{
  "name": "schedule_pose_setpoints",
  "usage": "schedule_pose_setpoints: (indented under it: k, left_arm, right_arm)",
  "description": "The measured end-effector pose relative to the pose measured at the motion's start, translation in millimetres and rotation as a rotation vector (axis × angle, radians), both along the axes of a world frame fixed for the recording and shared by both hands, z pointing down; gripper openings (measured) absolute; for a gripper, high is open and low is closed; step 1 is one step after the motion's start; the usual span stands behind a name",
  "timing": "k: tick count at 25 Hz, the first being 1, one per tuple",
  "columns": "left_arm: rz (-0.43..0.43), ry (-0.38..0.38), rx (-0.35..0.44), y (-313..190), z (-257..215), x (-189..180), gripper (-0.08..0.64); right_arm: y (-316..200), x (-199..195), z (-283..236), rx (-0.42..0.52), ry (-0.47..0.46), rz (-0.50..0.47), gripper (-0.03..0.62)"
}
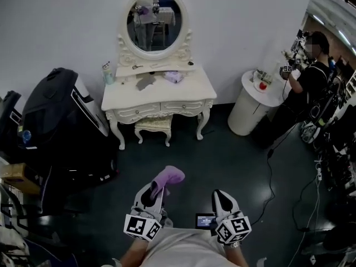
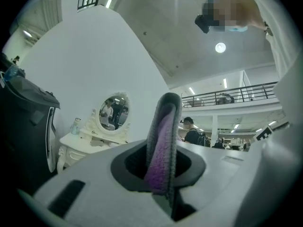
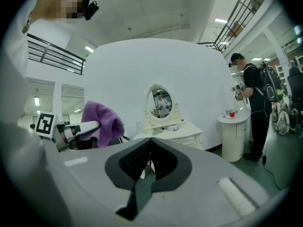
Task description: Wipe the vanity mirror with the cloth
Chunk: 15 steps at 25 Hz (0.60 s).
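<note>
Cloth, purple: clamped in the fingers of the left gripper, held low and near, close to the person's body. Right gripper: fingers together, nothing between them. Vanity mirror: oval, white carved frame, standing on the white desk against the far wall, well apart from both grippers. Progress, as I judge it: cloth in hand; approach and all wiping not yet done.

Purple cloth looks plush, fuzzy (grey outer face); mirror glass gleams above the smooth white-painted surface.
</note>
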<state>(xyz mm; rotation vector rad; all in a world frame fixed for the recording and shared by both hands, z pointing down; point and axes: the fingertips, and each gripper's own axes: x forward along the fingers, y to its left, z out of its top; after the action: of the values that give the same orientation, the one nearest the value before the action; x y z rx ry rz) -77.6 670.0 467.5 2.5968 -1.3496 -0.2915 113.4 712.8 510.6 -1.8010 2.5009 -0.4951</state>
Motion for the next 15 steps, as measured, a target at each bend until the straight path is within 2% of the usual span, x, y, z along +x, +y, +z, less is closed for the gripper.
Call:
schedule_pose_setpoints:
  k: [6,15]
  left_arm:
    - [0.084,-0.011,0.042,-74.2,-7.5,-8.0,0.060]
    - [0.036,-0.025,-0.029,-136.6,9.9,-38.3,0.060]
  right_arm:
    - [-73.1,-10.0,-3.5,0.017,-0.004,0.089,0.008]
    - [-147.1,-39.1,7.7,-0.012,-0.031,0.068,0.008]
